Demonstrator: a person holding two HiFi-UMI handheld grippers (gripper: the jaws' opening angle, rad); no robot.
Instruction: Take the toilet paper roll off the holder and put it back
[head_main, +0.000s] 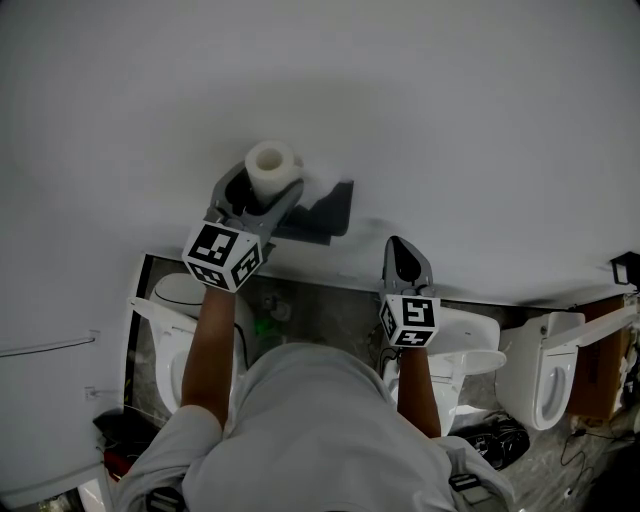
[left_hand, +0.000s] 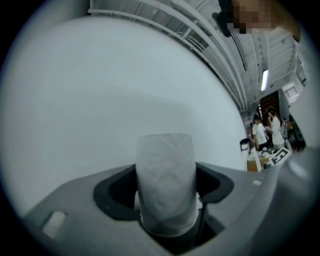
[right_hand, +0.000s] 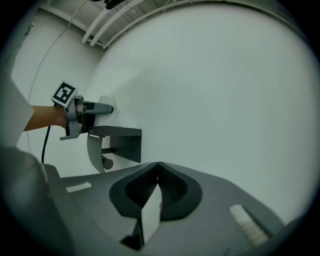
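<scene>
A white toilet paper roll (head_main: 272, 163) stands on end between the jaws of my left gripper (head_main: 265, 190), which is shut on it, up against the white wall. In the left gripper view the roll (left_hand: 165, 180) fills the gap between the two dark pads. The dark grey holder (head_main: 328, 212) is fixed to the wall just right of the roll, and its bar (right_hand: 106, 162) is bare. My right gripper (head_main: 397, 248) hangs lower and to the right of the holder, pointing at the wall, its jaws (right_hand: 158, 167) shut with nothing held.
Below the wall's lower edge stand white toilets (head_main: 180, 300) (head_main: 470, 340) (head_main: 545, 375). A cardboard box (head_main: 603, 375) sits far right, and cables (head_main: 495, 435) lie on the floor. People stand in the distance (left_hand: 265, 132).
</scene>
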